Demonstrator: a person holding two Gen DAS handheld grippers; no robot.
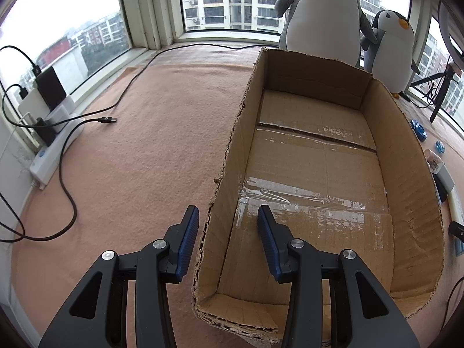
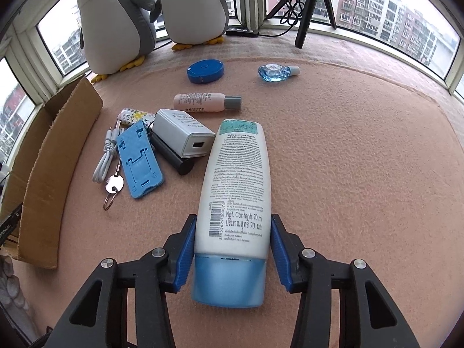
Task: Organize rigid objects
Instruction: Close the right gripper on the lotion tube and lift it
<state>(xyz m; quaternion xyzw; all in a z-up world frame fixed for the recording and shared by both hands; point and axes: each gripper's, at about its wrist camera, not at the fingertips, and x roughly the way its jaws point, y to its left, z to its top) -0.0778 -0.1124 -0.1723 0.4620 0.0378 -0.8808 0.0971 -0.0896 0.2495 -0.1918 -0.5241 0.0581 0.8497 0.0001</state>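
1. Left wrist view: the left tongs (image 1: pixel 228 242) are seen spread wide with nothing held between the blue pads (image 1: pixel 188 243). One finger stands outside and the other inside the near left wall of an open cardboard box (image 1: pixel 406 156), whether the wall is touched cannot be told.
2. The box is shown bare inside, with torn tape along its floor seam, resting on a peach felt-covered surface (image 1: pixel 145 159).
3. A black cable (image 1: pixel 107 120) is laid across the surface at the left; two plush penguins (image 1: pixel 322 14) are set behind the box by the window.
4. Right wrist view: the right tongs (image 2: pixel 233 249) are closed around a white lotion tube (image 2: pixel 236 191), gripped just above its blue cap, both pads pressed against its sides. The tube is pointed away from the camera, above the surface.
5. Beyond the tube, a white charger (image 2: pixel 182 136) is seen lying partly on a black cylinder (image 2: pixel 174 156), beside a blue phone stand (image 2: pixel 139 159), a white cable (image 2: pixel 104 156) and a key (image 2: pixel 114 184).
6. Farther off, a pink bottle (image 2: pixel 206 102), a blue round case (image 2: pixel 205 71) and a small blue bottle (image 2: pixel 275 73) are laid apart; the box edge is visible at the left.
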